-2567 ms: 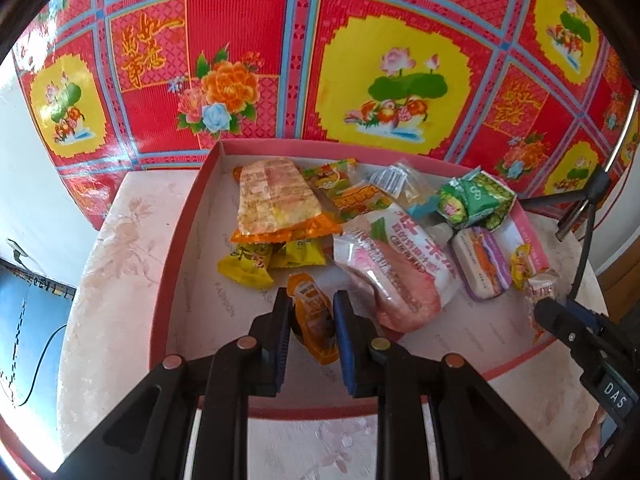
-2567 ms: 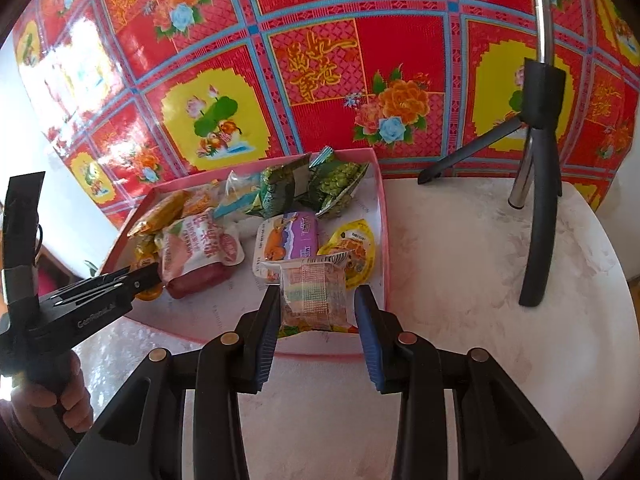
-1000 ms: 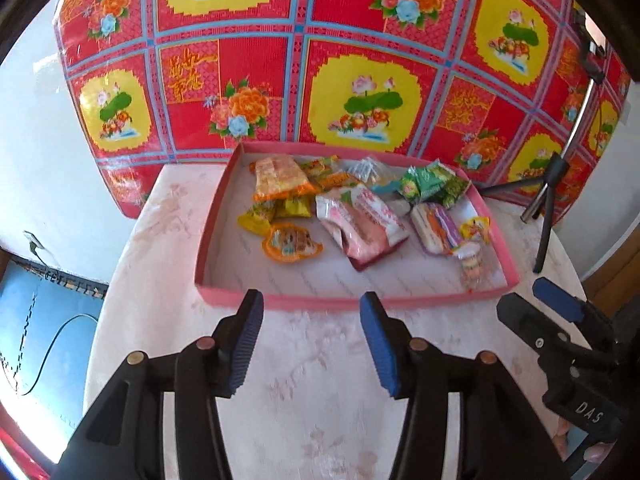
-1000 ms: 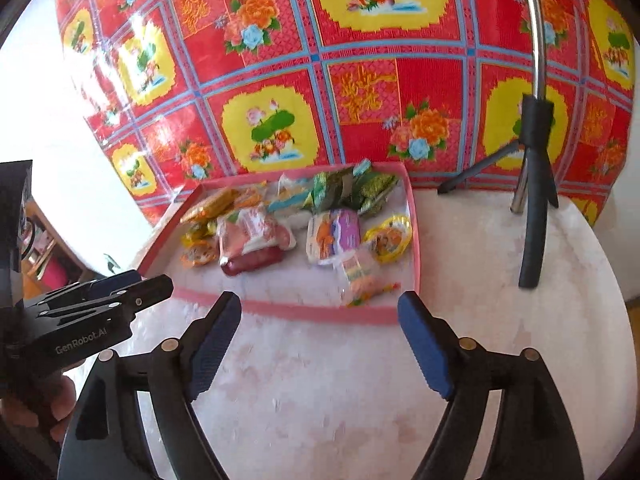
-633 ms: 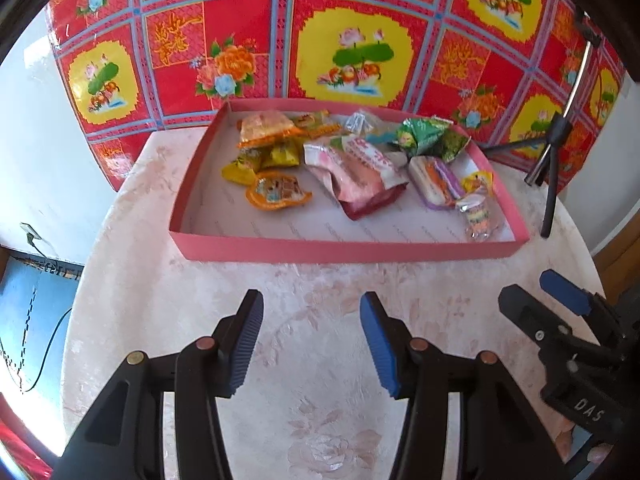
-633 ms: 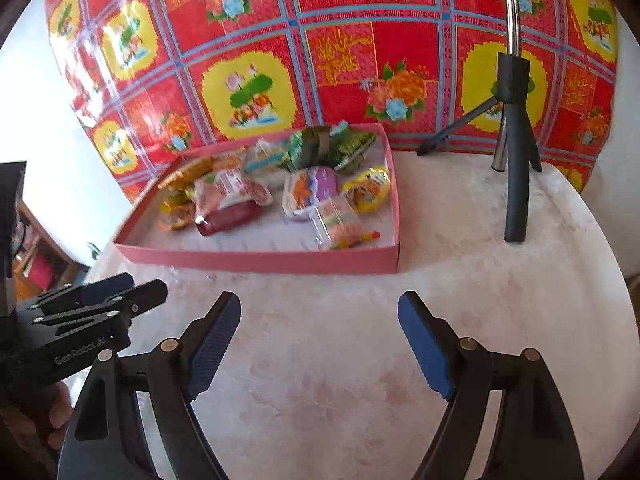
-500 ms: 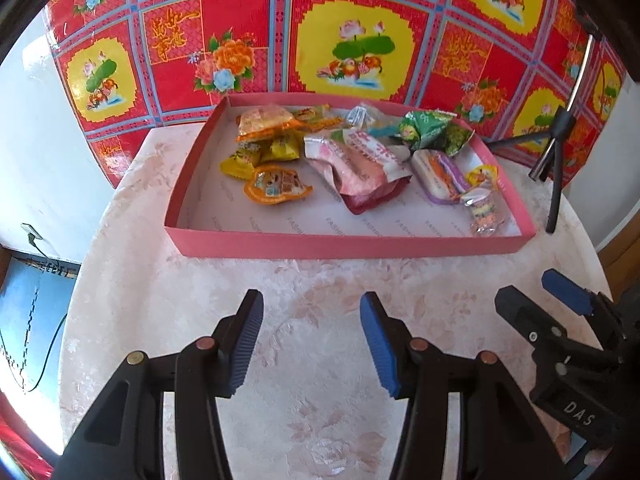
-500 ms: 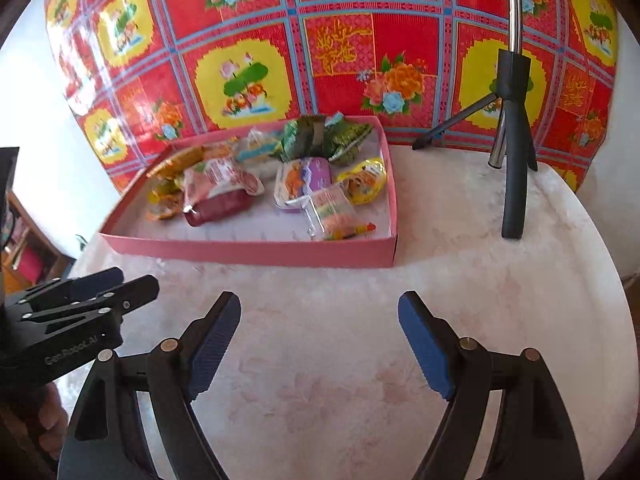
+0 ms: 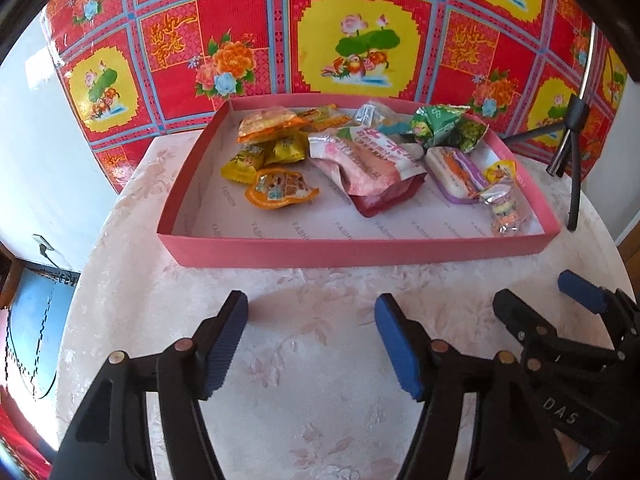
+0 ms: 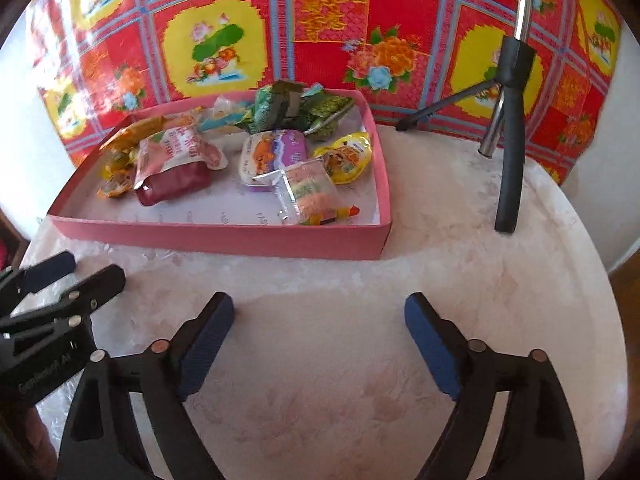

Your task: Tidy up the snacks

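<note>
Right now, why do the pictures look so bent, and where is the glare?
Both wrist views are fisheye: the box edges bow and corners go black. Right view: glare whitens the cloth at upper left. Left view: light falls evenly, with soft gripper shadows on the table.

Right claw (image 10: 318, 320) held over bare table (image 10: 460, 280), fingers spread wide, nothing between them. Pink tray (image 10: 224, 236) sits ahead and slightly left, its near wall well apart from the fingertips. Inside it: clear packet of coloured sweets (image 10: 310, 194) nearest, purple pack (image 10: 276, 152) behind it, yellow pack (image 10: 348, 154) to its right, red-and-pink pouch (image 10: 174, 164) further left, green packets (image 10: 296, 110) at the back. Tripod (image 10: 510, 120) stands ahead-right. Left claw (image 10: 70, 270) at far left edge, fingers apart.
</note>
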